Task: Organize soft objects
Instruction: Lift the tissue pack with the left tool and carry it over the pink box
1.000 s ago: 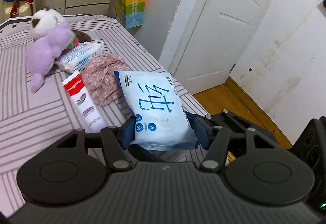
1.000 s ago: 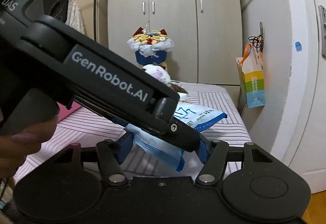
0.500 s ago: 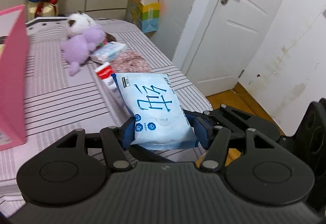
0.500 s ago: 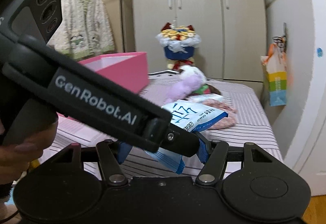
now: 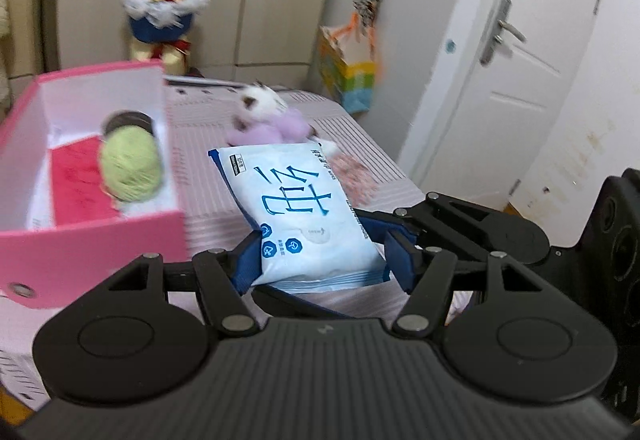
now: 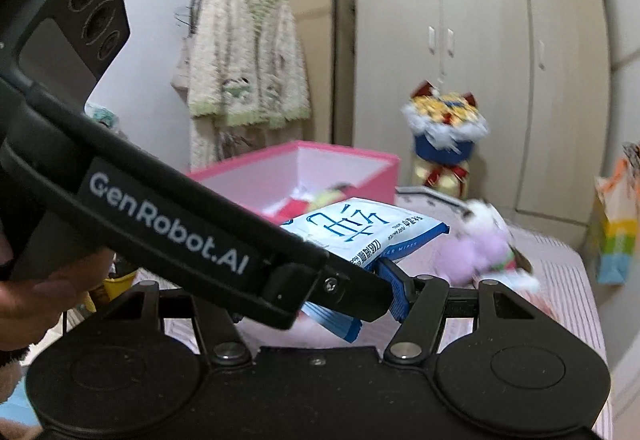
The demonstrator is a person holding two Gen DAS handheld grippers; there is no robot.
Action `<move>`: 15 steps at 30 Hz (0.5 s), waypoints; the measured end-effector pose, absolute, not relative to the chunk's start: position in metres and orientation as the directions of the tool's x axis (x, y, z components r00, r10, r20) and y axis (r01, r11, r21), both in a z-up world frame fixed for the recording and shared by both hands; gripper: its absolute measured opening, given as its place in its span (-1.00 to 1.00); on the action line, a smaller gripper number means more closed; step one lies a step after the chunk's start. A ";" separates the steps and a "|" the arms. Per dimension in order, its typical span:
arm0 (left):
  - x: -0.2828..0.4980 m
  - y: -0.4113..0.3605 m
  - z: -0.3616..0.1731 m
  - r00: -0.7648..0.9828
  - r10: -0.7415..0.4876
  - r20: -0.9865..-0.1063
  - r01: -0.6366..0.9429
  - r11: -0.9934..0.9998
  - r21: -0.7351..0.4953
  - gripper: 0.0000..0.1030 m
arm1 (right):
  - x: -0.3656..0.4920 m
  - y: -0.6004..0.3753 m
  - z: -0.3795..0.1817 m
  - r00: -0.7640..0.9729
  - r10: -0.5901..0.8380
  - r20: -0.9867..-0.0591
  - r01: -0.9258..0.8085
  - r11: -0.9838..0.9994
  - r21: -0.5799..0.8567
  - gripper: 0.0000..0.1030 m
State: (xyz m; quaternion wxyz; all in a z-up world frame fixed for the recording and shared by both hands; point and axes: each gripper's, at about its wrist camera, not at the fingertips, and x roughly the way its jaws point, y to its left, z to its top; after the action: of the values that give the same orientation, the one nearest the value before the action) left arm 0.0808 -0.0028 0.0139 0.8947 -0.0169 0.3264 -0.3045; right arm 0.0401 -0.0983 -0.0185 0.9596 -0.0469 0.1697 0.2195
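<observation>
My left gripper (image 5: 320, 260) is shut on a light blue pack of wet wipes (image 5: 298, 215) and holds it above the striped bed (image 5: 208, 195). The pack also shows in the right wrist view (image 6: 360, 232), where the left gripper's body crosses in front. My right gripper (image 6: 320, 300) is near the pack's lower edge; its left finger is hidden, so its state is unclear. An open pink box (image 5: 80, 244) stands at the left with a green yarn ball (image 5: 130, 167) and a red cloth (image 5: 78, 187) inside. A purple plush toy (image 5: 266, 123) lies further back.
A floral cloth (image 5: 354, 175) lies on the bed near its right edge. A flower bouquet (image 5: 162, 7) stands before the wardrobe. A colourful paper bag (image 5: 350, 75) hangs on the wall. A white door (image 5: 516, 79) is at the right. A knit cardigan (image 6: 244, 59) hangs on a rack.
Both grippers have swung left with the wipes pack still held. The pink box and its contents have come into view, and the plush toy now sits further right.
</observation>
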 end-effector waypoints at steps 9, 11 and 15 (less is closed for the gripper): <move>0.119 0.048 0.037 0.684 -0.469 -0.559 0.442 0.876 -0.195 0.22 | 0.095 -0.049 0.004 0.799 0.508 -0.321 -0.540 0.842 -0.012 0.32; 0.134 0.062 0.039 0.684 -0.458 -0.568 0.418 0.884 -0.210 0.23 | 0.110 -0.038 0.005 0.788 0.522 -0.328 -0.555 0.832 -0.009 0.32; 0.165 0.082 0.036 0.671 -0.432 -0.603 0.373 0.899 -0.229 0.23 | 0.141 -0.019 0.001 0.758 0.546 -0.358 -0.577 0.816 0.022 0.33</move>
State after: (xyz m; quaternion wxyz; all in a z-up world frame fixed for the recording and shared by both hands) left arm 0.1653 0.0820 0.0359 0.9130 -0.0430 0.3407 -0.2203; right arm 0.1406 -0.0190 0.0009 0.9364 -0.0446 0.1769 0.2997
